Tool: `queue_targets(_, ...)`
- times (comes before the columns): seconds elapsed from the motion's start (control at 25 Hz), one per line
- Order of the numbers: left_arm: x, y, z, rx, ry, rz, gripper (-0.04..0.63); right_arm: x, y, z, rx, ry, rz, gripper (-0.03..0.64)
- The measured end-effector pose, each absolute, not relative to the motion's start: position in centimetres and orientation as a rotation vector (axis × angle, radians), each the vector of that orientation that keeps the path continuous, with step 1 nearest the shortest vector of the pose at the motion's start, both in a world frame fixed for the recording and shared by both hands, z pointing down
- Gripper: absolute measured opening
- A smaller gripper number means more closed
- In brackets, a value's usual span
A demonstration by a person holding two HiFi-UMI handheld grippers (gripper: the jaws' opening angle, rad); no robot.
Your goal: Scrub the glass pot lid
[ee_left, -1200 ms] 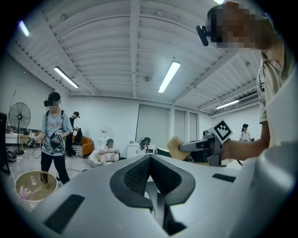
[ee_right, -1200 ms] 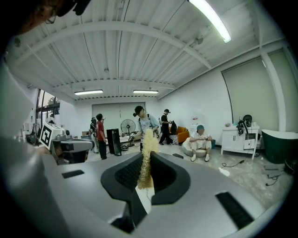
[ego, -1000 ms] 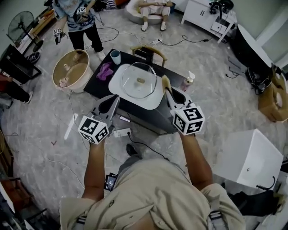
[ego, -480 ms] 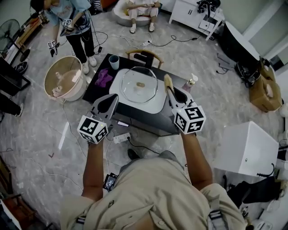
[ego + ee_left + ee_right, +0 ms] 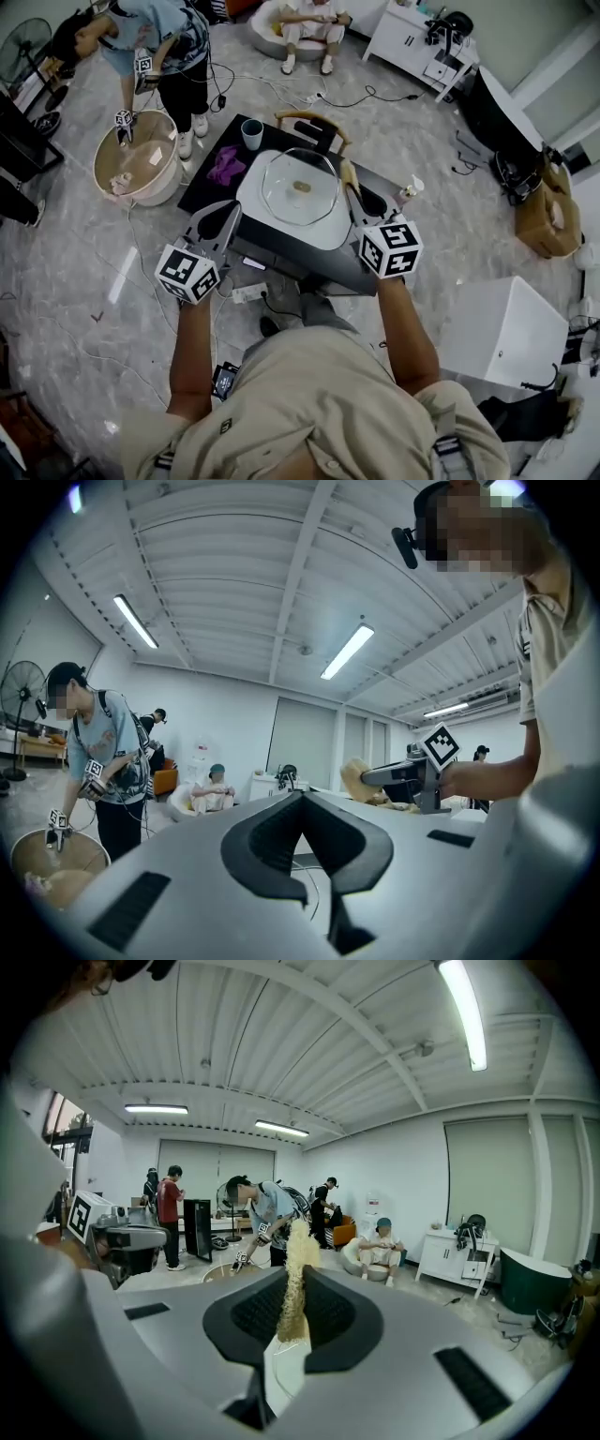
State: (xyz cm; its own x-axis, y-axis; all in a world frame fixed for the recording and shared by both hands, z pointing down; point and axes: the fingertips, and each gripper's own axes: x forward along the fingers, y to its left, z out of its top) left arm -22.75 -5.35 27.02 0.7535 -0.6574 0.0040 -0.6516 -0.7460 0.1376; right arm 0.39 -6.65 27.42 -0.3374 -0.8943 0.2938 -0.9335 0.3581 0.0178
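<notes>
The head view is taken from overhead, steeply downward, with the tabletop (image 5: 319,262) at 12 o'clock. The left gripper view is set close behind its fingers (image 5: 262,841), the right likewise, both roughly level. A seated person (image 5: 214,794) is shared by all three.

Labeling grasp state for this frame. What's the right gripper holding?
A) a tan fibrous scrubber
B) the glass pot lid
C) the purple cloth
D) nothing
A: in the right gripper view, the right gripper has its jaws clamped on a tan fibrous scrubber, while the glass pot lid lies on the white tray, apart from it.
</notes>
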Motion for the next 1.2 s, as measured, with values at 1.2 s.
queue_targets(1.2,-21.3,-15.2,39.4,2.477,-1.304,0.142,0.015,1.2,-30.7,47.4,1.388,-2.170,0.249,0.044)
